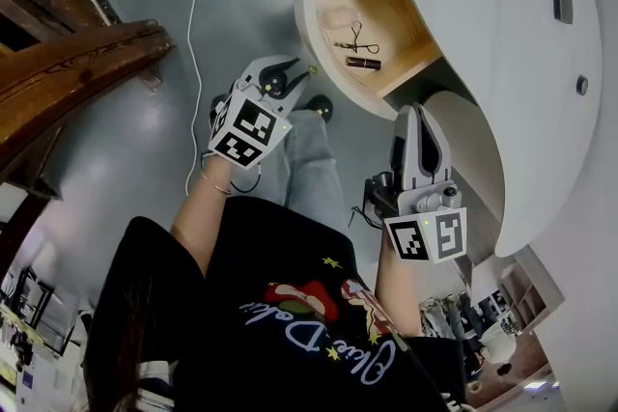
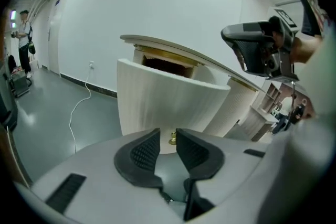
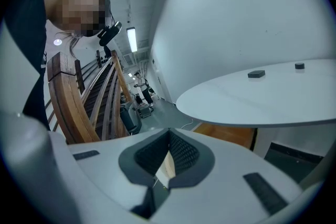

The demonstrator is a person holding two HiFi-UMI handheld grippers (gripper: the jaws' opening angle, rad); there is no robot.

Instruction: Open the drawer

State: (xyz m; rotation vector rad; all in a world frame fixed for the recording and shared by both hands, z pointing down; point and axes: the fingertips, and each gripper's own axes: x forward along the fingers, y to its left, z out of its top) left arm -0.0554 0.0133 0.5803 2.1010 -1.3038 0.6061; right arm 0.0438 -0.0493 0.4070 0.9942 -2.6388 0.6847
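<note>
Head view, drawer: the drawer (image 1: 311, 32) stands pulled well out from under the white desk top (image 1: 483, 34), with its wooden inside in plain sight.
Head view, contents: a small metal tool (image 1: 357, 43) and a dark tube (image 1: 364, 63) lie on the drawer bottom.
Head view, left gripper: the left gripper (image 1: 294, 77) points at the drawer's curved front, its tips just beside the little brass knob (image 1: 314, 69).
Head view, right gripper: the right gripper (image 1: 417, 121) hangs lower down, near the ribbed lower front (image 1: 473, 159), apart from the open drawer.
Left gripper view, fingers: the jaws are released and apart. The knob (image 2: 172, 138) sits in the gap at their tips, and neither pad clearly presses on it.
Left gripper view, drawer: the pale drawer front (image 2: 168, 97) fills the middle, with a dark gap under the desk top above it.
Right gripper view, fingers: the right gripper (image 3: 168, 147) is clenched, its tips meeting, with nothing between them.
Right gripper view, surroundings: the desk top (image 3: 252, 97) spreads ahead and a wooden railing (image 3: 79, 107) runs along the left.
Step in hand: the pull looks finished, and this seems to be the letting go of the knob.
Next move: probably draw the left gripper straight back off the knob without nudging the drawer shut.
</note>
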